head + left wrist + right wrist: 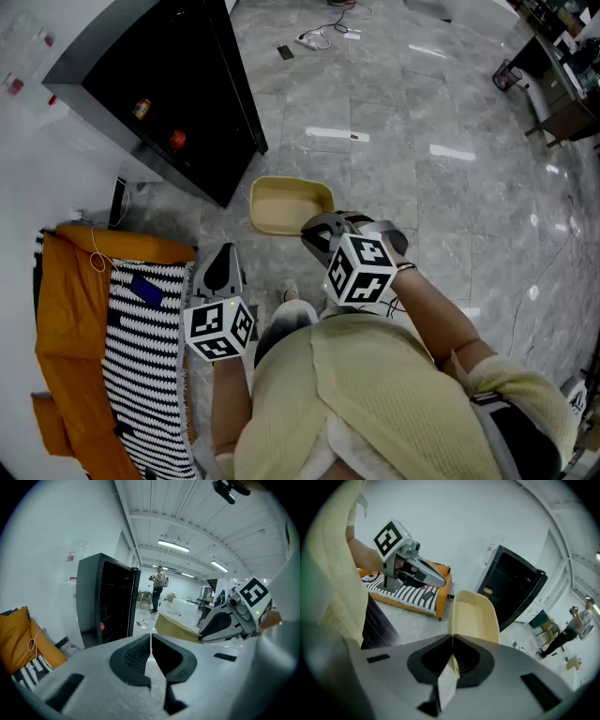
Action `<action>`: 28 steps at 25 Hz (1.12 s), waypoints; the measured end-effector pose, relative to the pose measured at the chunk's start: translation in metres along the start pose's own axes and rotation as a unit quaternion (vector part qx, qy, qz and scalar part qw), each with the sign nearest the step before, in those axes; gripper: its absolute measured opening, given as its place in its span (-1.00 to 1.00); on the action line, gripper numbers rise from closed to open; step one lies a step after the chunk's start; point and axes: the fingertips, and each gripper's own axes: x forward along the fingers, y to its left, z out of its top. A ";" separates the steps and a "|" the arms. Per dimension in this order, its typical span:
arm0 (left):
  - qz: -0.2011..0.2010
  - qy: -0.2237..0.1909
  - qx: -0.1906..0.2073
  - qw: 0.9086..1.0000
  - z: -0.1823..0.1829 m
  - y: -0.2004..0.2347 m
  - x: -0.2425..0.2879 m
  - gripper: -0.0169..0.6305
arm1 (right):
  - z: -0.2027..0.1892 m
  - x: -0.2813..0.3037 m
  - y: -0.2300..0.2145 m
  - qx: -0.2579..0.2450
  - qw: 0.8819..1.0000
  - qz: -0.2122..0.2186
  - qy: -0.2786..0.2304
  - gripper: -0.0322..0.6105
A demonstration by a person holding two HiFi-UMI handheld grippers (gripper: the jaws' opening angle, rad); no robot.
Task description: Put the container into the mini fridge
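Cream plastic is what we're watching: the container [289, 204] hangs in front of the person, above the grey floor [422, 187], pinched at its near rim by the right tool [451, 641]. The jaws there are closed tight on the tub's thin wall (a rim grip, sensible for an open tub with nothing else to grab). It rides mouth up and roughly level, long side pointing away, which looks like the way to slide it straight onto a shelf.

The left tool [151, 637] is closed as well, pads meeting with nothing between them. It hovers left of the container and nearer the person, apart from it and out of the way.

The mini fridge [178, 94] stands at far left, black, with its door swung open, so the opening is ready. Something orange and something red sit inside; what they are, I can't say. At near left lies an orange cushion [70, 309] beside a striped blanket [141, 356].

My read is that the container is not yet in and the carry across to the fridge comes next. That thin rim could slip if the tub tilts.
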 end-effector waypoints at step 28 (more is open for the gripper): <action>-0.019 0.027 -0.013 0.999 -0.010 0.059 0.025 -0.87 | 0.026 0.059 -0.013 0.023 0.999 0.016 0.028 -0.79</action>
